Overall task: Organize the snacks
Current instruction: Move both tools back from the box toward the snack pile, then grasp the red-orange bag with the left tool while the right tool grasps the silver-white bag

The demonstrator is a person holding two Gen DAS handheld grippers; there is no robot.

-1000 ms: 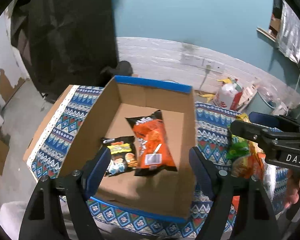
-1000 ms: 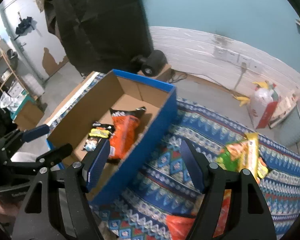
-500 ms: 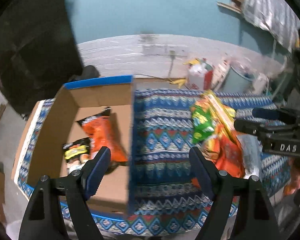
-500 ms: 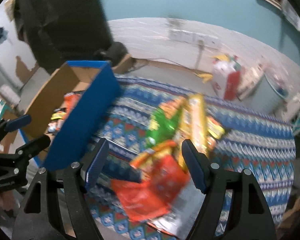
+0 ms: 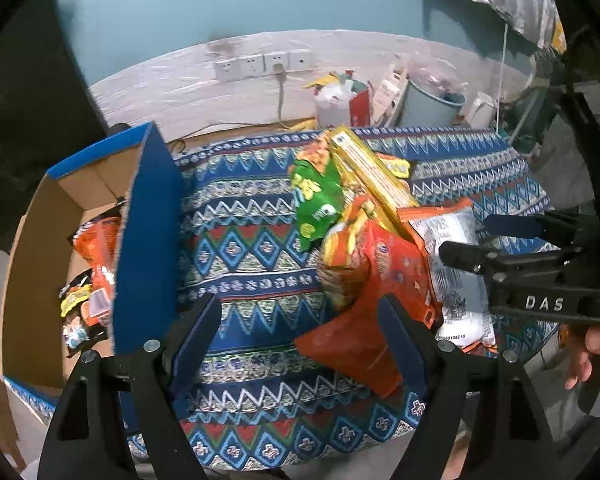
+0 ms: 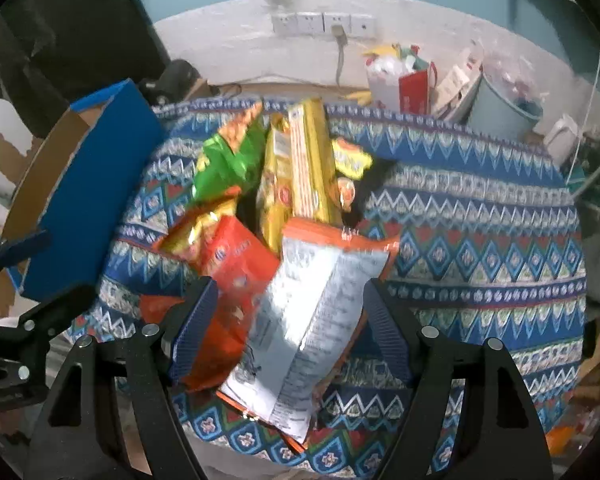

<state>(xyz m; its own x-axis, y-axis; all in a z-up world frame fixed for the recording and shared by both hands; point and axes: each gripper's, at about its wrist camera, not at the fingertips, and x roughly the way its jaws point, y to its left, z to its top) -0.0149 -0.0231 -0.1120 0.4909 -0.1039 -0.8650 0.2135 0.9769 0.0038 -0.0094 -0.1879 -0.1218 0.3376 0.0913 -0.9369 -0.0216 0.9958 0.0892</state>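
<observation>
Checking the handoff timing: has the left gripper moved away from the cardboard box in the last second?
Yes. The left gripper swung right: the cardboard box slid to the view's left edge, and the snack pile now lies ahead.

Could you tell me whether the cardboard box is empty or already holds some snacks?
Not empty: the cardboard box holds an orange bag and a black packet.

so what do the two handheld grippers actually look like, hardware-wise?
Both match: the left gripper and right gripper have matte black angular frames with cut-out slots, silver round screws at the joints, and blue ribbed pads lining the fingers. The right one's body carries white "DAS" lettering. No cables visible. A bare hand holds it.
</observation>
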